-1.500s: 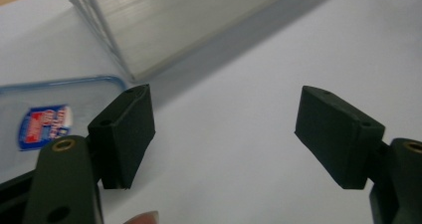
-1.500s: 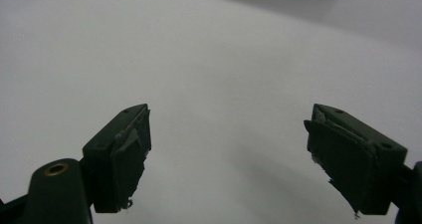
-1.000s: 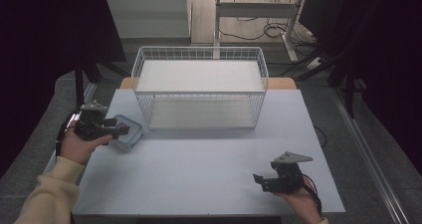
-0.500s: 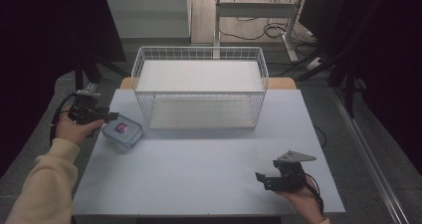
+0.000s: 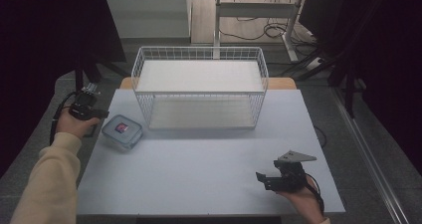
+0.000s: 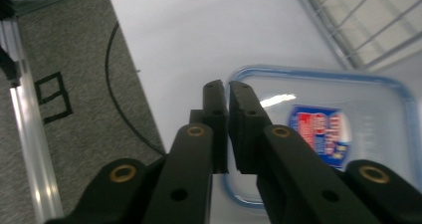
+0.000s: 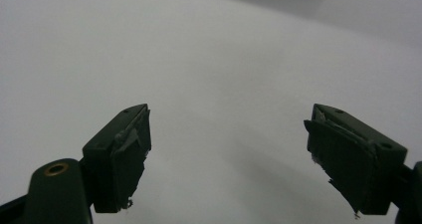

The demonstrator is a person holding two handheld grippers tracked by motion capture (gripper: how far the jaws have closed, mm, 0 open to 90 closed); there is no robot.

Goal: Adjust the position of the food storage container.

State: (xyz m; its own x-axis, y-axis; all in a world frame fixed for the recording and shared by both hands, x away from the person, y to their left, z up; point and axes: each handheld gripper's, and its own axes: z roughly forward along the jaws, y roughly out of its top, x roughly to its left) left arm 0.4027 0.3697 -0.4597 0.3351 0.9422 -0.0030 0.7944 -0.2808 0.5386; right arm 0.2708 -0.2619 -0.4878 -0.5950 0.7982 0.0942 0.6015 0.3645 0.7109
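The lidded container (image 5: 122, 131) sits near the surface's (image 5: 209, 169) left edge, beside the wire basket (image 5: 199, 87); its red-blue label is unreadable. The left hand-held gripper (image 6: 228, 92), jaws together on nothing, hovers at its rim. The right hand-held gripper (image 7: 229, 154), jaws apart, has bare surface ahead.

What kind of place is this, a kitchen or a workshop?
More likely a lab or recording room than a kitchen: a plain white table holding just a wire basket and a lidded box, dark curtains around it, cables on the floor, and a person holding grippers.
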